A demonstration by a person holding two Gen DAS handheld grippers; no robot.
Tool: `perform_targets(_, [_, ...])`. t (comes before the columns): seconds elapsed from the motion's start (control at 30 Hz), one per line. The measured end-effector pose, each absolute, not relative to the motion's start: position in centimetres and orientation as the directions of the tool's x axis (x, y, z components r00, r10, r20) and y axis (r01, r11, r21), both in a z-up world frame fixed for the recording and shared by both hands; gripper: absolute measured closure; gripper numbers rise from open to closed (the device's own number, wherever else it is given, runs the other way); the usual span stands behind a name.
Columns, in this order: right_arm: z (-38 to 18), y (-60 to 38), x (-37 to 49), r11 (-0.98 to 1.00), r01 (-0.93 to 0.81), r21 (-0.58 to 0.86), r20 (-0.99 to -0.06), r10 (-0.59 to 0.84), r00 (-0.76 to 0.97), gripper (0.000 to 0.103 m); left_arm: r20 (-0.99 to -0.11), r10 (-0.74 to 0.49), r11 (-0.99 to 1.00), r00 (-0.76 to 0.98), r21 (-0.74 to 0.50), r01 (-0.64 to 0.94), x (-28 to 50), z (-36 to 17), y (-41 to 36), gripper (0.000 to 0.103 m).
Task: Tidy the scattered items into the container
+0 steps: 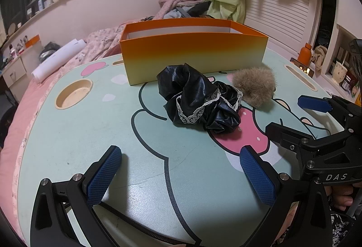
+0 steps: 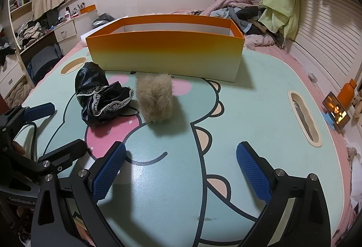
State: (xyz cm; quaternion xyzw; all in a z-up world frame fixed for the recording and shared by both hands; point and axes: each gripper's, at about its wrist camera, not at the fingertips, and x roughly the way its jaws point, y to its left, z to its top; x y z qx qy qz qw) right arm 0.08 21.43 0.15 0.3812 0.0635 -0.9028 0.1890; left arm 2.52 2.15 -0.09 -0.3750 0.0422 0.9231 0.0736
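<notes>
An orange-to-cream open box [image 1: 194,55] [image 2: 165,55] stands at the far side of the cartoon-printed table [image 1: 67,134] [image 2: 260,111]. A black satin scrunchie with white lace trim [image 1: 199,102] [image 2: 101,97] lies in front of it. A beige furry scrunchie [image 1: 255,86] [image 2: 156,97] lies just to its right. My left gripper [image 1: 181,170] is open and empty, near side of the black scrunchie. My right gripper [image 2: 181,168] is open and empty, near side of the furry scrunchie; it also shows at the right of the left wrist view [image 1: 301,116].
The table has a round cup recess [image 1: 73,94] at the left and a slot handle [image 2: 304,119] at the right. A phone [image 2: 337,111] and an orange bottle [image 2: 347,93] stand to the right. Bedding and clothes [image 2: 237,5] lie behind.
</notes>
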Motion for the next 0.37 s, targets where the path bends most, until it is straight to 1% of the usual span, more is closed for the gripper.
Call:
perform_targets(0.2, [0.16,21.41,0.07,-0.920,0.390,0.029,-0.712,-0.293,-0.638,0.004,-0.699,0.129,-0.980,-0.703,0.018,-0.197,2.67,-0.07,2.30,0.000])
perform_targets(0.23, [0.16,21.42,0.07,-0.921,0.389,0.028,-0.712,-0.292,-0.638,0.004,-0.698,0.132,-0.980,-0.703,0.016,-0.200,2.52,-0.39,2.27,0.000])
perform_targets(0.27, [0.14,21.42,0.04,-0.922,0.386,0.028,-0.713,-0.289,-0.639,0.001,-0.696,0.135,-0.980,-0.705,0.012,-0.200,2.60,-0.39,2.24,0.000])
perform_targets(0.37, [-0.10,21.74,-0.22,-0.924,0.381,0.029,-0.716,-0.285,-0.637,0.000,-0.696,0.134,-0.980,-0.705,0.013,-0.199,2.65,-0.44,2.26,0.000])
